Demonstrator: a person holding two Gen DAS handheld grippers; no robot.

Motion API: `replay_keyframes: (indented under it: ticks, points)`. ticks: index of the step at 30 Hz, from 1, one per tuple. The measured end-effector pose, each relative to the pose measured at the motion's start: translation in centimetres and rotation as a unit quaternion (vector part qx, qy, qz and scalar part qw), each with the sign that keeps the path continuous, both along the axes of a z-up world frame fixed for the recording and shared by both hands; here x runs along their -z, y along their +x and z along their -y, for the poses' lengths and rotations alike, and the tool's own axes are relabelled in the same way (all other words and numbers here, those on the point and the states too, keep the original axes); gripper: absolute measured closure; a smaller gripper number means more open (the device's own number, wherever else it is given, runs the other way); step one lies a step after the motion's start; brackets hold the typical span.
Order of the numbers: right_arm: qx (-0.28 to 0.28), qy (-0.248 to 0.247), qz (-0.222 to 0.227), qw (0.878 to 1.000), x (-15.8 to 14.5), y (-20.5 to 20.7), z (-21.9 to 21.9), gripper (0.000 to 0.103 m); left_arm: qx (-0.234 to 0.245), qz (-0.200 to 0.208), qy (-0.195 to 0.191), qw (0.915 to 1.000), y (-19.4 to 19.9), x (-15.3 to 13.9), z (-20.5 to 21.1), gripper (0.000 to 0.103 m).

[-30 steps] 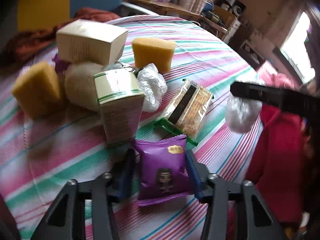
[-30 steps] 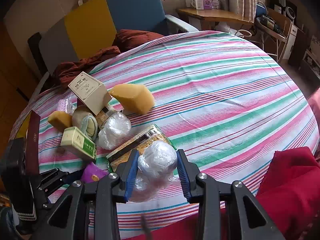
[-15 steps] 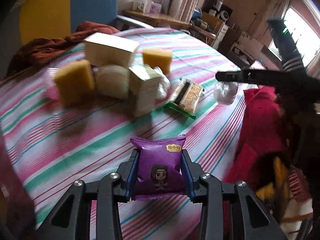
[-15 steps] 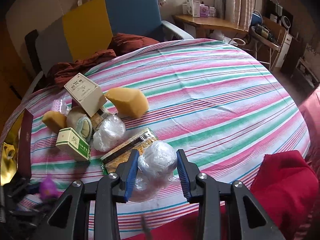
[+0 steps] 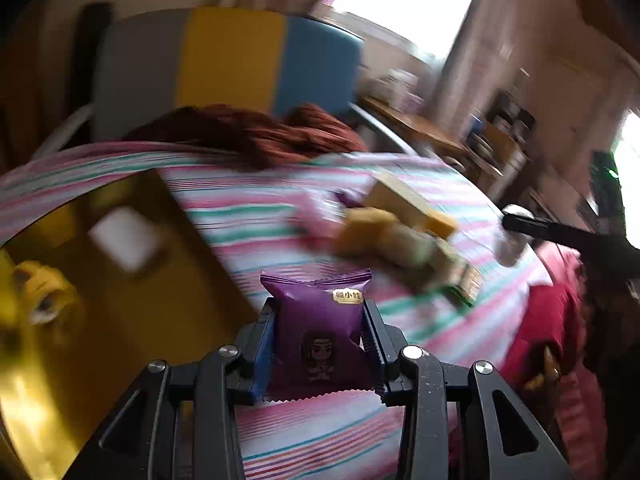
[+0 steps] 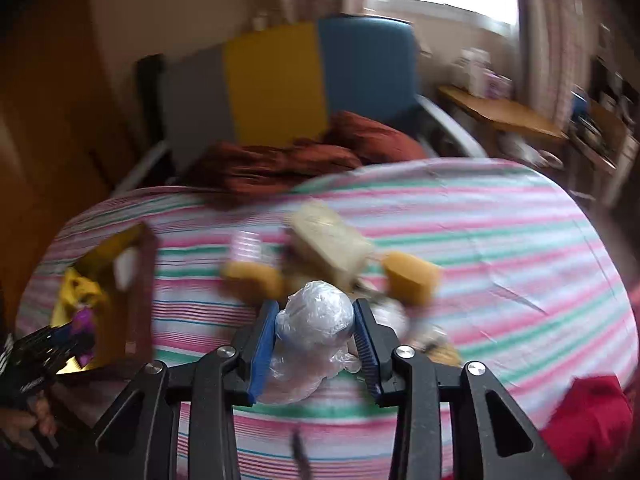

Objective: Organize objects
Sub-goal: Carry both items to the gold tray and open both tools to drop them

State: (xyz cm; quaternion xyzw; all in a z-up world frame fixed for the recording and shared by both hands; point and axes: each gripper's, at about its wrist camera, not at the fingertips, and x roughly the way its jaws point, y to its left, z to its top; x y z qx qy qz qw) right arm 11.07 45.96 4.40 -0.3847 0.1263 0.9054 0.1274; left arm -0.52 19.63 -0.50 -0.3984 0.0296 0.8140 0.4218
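Observation:
My left gripper (image 5: 320, 316) is shut on a purple snack packet (image 5: 320, 332) and holds it above the striped table (image 5: 248, 216), beside a gold-lined open box (image 5: 120, 280) at the left. My right gripper (image 6: 316, 320) is shut on a ball wrapped in clear plastic (image 6: 316, 320), raised over the table (image 6: 500, 240). In the right wrist view the left gripper (image 6: 68, 336) with its purple packet (image 6: 82, 318) is at the box (image 6: 116, 264). The right gripper's finger (image 5: 560, 232) shows at the right of the left wrist view.
A blurred pile of cream cartons (image 6: 328, 244) and yellow sponges (image 6: 412, 276) lies mid-table. A yellow item (image 5: 40, 288) and a white card (image 5: 124, 236) lie in the box. A grey, yellow and blue chair (image 6: 280, 80) with brown cloth (image 6: 288, 164) stands behind. Red cloth (image 6: 588, 412) lies at the near right.
Both grippers have swung left and tilted up. The left gripper has carried the purple packet from the pile to the gold box. The right gripper still holds the wrapped ball.

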Motion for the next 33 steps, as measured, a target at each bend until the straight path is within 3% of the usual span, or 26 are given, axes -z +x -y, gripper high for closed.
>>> replay_keyframes:
  ticks: [4,9,17,24,26,28,33]
  points:
    - [-0.068,-0.013,-0.008,0.998,-0.7,-3.4,4.8,0.066,-0.072,-0.003,-0.002,0.9974,-2.7,0.3,5.0,0.063]
    - [-0.136,-0.027,0.000,0.990,-0.2,-7.1,10.3,0.066,-0.154,-0.001,-0.006,0.9880,-5.5,1.1,11.2,0.063]
    - [-0.215,-0.067,0.028,0.974,2.2,-12.3,17.7,0.066,-0.202,0.003,-0.008,0.9795,-6.0,1.9,16.3,0.063]
    - [-0.270,-0.115,0.060,0.954,4.4,-14.1,22.8,0.063,-0.223,0.002,-0.013,0.9746,-5.7,2.1,18.7,0.062]
    - [-0.287,-0.150,0.074,0.943,5.4,-14.4,24.0,0.062,-0.235,0.010,-0.011,0.9718,-5.8,2.4,19.6,0.051]
    - [-0.289,-0.163,0.079,0.940,5.9,-14.4,24.6,0.053,-0.247,0.020,-0.002,0.9688,-5.8,2.5,20.4,0.042]
    - [-0.273,-0.151,0.089,0.946,6.8,-13.9,25.1,0.053,-0.273,0.019,0.007,0.9619,-5.4,2.1,21.8,0.033]
